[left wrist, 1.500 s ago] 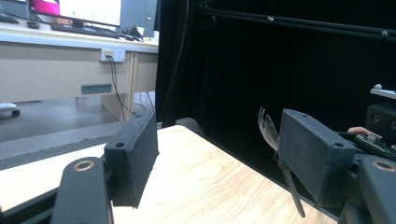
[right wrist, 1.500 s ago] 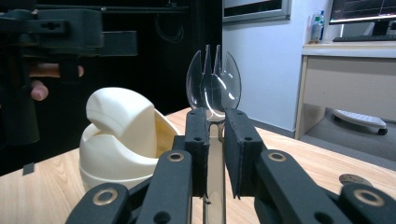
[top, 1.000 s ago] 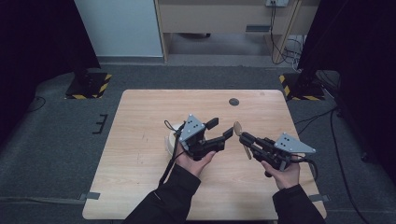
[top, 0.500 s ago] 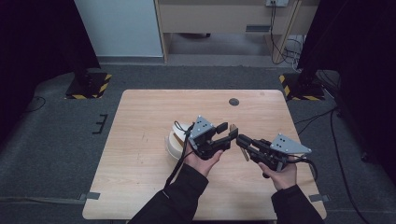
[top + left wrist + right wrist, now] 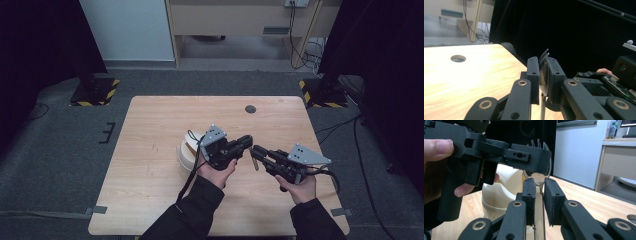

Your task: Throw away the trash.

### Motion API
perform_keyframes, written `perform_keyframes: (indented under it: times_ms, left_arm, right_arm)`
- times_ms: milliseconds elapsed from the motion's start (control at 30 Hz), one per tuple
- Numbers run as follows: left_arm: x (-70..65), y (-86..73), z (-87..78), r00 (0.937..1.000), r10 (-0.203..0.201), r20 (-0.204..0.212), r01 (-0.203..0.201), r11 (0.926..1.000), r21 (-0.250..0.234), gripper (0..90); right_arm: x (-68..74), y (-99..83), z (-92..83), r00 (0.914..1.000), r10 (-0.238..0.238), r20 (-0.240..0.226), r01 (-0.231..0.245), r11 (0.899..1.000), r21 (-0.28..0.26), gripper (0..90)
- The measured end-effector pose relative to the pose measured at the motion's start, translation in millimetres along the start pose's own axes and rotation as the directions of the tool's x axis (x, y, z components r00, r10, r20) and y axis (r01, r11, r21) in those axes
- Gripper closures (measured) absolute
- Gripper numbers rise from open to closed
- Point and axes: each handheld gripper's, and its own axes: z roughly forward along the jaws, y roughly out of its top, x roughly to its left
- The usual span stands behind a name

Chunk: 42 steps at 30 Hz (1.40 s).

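A metal fork (image 5: 537, 175) stands upright between my two grippers above the wooden table (image 5: 150, 150). My right gripper (image 5: 539, 185) is shut on its thin handle (image 5: 254, 162). My left gripper (image 5: 543, 67) comes in from the left and its jaws have just been closing on the fork's head. They are now shut on it, with the tines (image 5: 544, 53) sticking out above the pads. In the high view the left gripper (image 5: 248, 141) and right gripper (image 5: 256, 151) meet tip to tip at the table's middle.
A cream bowl-like container (image 5: 189, 150) sits on the table just left of the left hand, also seen behind the jaws as a cream container (image 5: 499, 190). A small round hole (image 5: 250, 109) lies near the far edge. A dark curtain hangs on the right.
The left gripper has moved right, off the cream container, and shut its jaws on the fork's head. The right gripper has stayed in place.
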Motion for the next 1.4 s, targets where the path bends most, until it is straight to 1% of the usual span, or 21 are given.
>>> perform_keyframes:
  times_ms: [133, 167, 233, 267, 400, 500, 533, 567, 600, 633, 667, 700, 733, 767, 900, 1033, 1167, 1200, 1233, 1267, 1400]
  left_arm:
    - [0.9, 4.9, -7.6, 0.9994, 0.031, -0.013, -0.032, 0.9992, -0.024, 82.0]
    - [2.8, 9.7, -13.7, 0.9986, 0.047, -0.026, -0.048, 0.9981, -0.04, 82.0]
    - [3.6, 11.7, -15.7, 0.9982, 0.051, -0.031, -0.052, 0.9976, -0.046, 81.9]
    - [5.9, 17.2, -21.4, 0.9966, 0.07, -0.045, -0.072, 0.9955, -0.061, 81.8]
    - [11.8, 28.8, -33.7, 0.9921, 0.098, -0.077, -0.105, 0.9907, -0.087, 81.7]
    - [16.6, 37.5, -43.8, 0.9863, 0.128, -0.103, -0.138, 0.9861, -0.092, 81.7]
    - [16.6, 37.5, -43.8, 0.9863, 0.128, -0.103, -0.138, 0.9861, -0.092, 81.7]
    - [18.5, 41.1, -48.1, 0.9827, 0.143, -0.118, -0.155, 0.9836, -0.093, 81.7]
    - [20.2, 43.9, -51.4, 0.9799, 0.154, -0.127, -0.167, 0.9815, -0.094, 81.7]
    - [23.7, 48.8, -57.5, 0.9728, 0.18, -0.146, -0.193, 0.9772, -0.087, 81.6]
    - [25.7, 50.7, -60.2, 0.9689, 0.193, -0.155, -0.207, 0.9749, -0.082, 81.6]
    - [27.4, 52.0, -61.9, 0.9661, 0.202, -0.16, -0.217, 0.973, -0.079, 81.6]
    - [27.4, 52.0, -61.9, 0.9661, 0.202, -0.16, -0.217, 0.973, -0.079, 81.6]
    - [33.1, 54.8, -65.9, 0.9581, 0.223, -0.18, -0.237, 0.9696, -0.061, 81.6]
    - [41.5, 54.6, -68.0, 0.954, 0.226, -0.196, -0.238, 0.9706, -0.037, 81.6]
    - [48.4, 47.0, -63.4, 0.9472, 0.245, -0.207, -0.248, 0.9686, 0.01, 81.5]
    - [53.1, 41.1, -58.2, 0.9505, 0.244, -0.193, -0.242, 0.9697, 0.03, 76.5]
    - [55.3, 38.4, -56.1, 0.9544, 0.24, -0.178, -0.238, 0.9707, 0.032, 73.8]
    - [55.3, 38.4, -56.1, 0.9544, 0.24, -0.178, -0.238, 0.9707, 0.032, 72.4]
    - [56.4, 36.7, -56.2, 0.9582, 0.234, -0.164, -0.233, 0.9721, 0.029, 71.3]
    - [55.9, 36.4, -64.3, 0.9595, 0.237, -0.153, -0.239, 0.971, 0.003, 63.2]
  right_arm:
    - [-2.5, 0.6, -2.7, 0.9999, 0.008, 0.007, -0.008, 1.0, -0.006, 75.9]
    - [-5.7, 0.8, -5.7, 0.9997, 0.016, 0.018, -0.016, 1.0, -0.013, 75.1]
    - [-7.7, 0.7, -7.3, 0.9995, 0.021, 0.026, -0.02, 1.0, -0.014, 74.5]
    - [-11.5, -0.3, -10.1, 0.9985, 0.032, 0.044, -0.032, 0.999, -0.017, 73.8]
    - [-18.7, -5.2, -14.0, 0.9956, 0.036, 0.087, -0.036, 0.999, 0.003, 73.2]
    - [-24.8, -11.7, -15.5, 0.9922, 0.025, 0.123, -0.03, 0.999, 0.039, 72.2]
    - [-26.6, -14.2, -15.9, 0.9909, 0.027, 0.132, -0.034, 0.998, 0.048, 71.8]
    - [-26.6, -14.2, -15.9, 0.9909, 0.027, 0.132, -0.034, 0.998, 0.048, 71.8]
    - [-30.7, -19.5, -16.8, 0.9872, 0.033, 0.156, -0.044, 0.997, 0.067, 70.9]
    - [-32.3, -21.4, -17.1, 0.9855, 0.033, 0.166, -0.046, 0.996, 0.072, 70.9]
    - [-33.9, -23.0, -17.7, 0.9843, 0.033, 0.173, -0.048, 0.996, 0.079, 70.9]
    - [-35.2, -24.3, -18.2, 0.9835, 0.034, 0.178, -0.05, 0.995, 0.083, 70.9]
    - [-35.9, -25.0, -18.5, 0.9826, 0.037, 0.182, -0.053, 0.995, 0.086, 70.9]
    - [-37.1, -25.9, -18.8, 0.9819, 0.037, 0.186, -0.054, 0.995, 0.089, 70.8]
    - [-38.6, -28.2, -18.7, 0.98, 0.039, 0.195, -0.059, 0.994, 0.097, 70.4]
    - [-38.9, -29.0, -18.4, 0.9801, 0.033, 0.196, -0.054, 0.993, 0.104, 70.1]
    - [-39.1, -29.3, -18.4, 0.9802, 0.031, 0.196, -0.053, 0.993, 0.107, 69.7]
    - [-39.5, -29.7, -18.5, 0.9801, 0.03, 0.196, -0.052, 0.993, 0.108, 69.5]
    - [-39.5, -29.7, -18.5, 0.9801, 0.03, 0.196, -0.052, 0.993, 0.108, 69.5]
    - [-39.8, -29.9, -18.7, 0.9797, 0.029, 0.198, -0.052, 0.993, 0.109, 69.3]
    - [-40.9, -30.3, -19.8, 0.978, 0.035, 0.206, -0.058, 0.992, 0.109, 68.2]
